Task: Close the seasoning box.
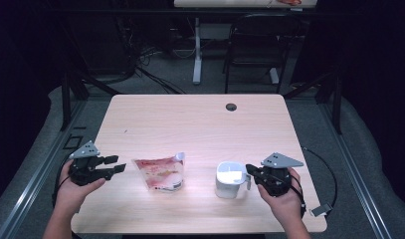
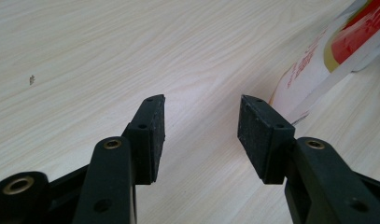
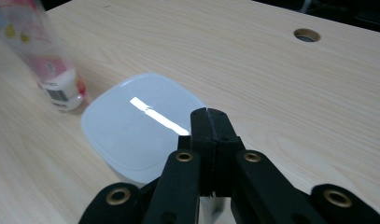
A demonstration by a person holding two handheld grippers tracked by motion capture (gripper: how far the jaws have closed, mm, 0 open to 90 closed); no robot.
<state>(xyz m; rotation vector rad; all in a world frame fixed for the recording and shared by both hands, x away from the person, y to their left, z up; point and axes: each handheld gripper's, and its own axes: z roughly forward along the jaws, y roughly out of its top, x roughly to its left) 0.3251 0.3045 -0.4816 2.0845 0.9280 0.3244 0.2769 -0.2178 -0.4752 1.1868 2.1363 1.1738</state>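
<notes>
The pale wood-grain bench (image 1: 200, 119) is looking matt, the white plastic container (image 3: 131, 126) is gleaming smooth, and the pouch (image 1: 160, 174) is shining glossy.

- The person's left hand (image 1: 76, 185) comes in from the seven o'clock corner of the high view and holds the left gripper (image 1: 119, 164), which points toward three o'clock.
- Its jaws stand well apart with nothing between them.
- The right hand (image 1: 283, 198) enters from five o'clock and holds the right gripper (image 1: 249, 169), which points toward nine o'clock.
- Its jaws are pressed flat together.
</notes>
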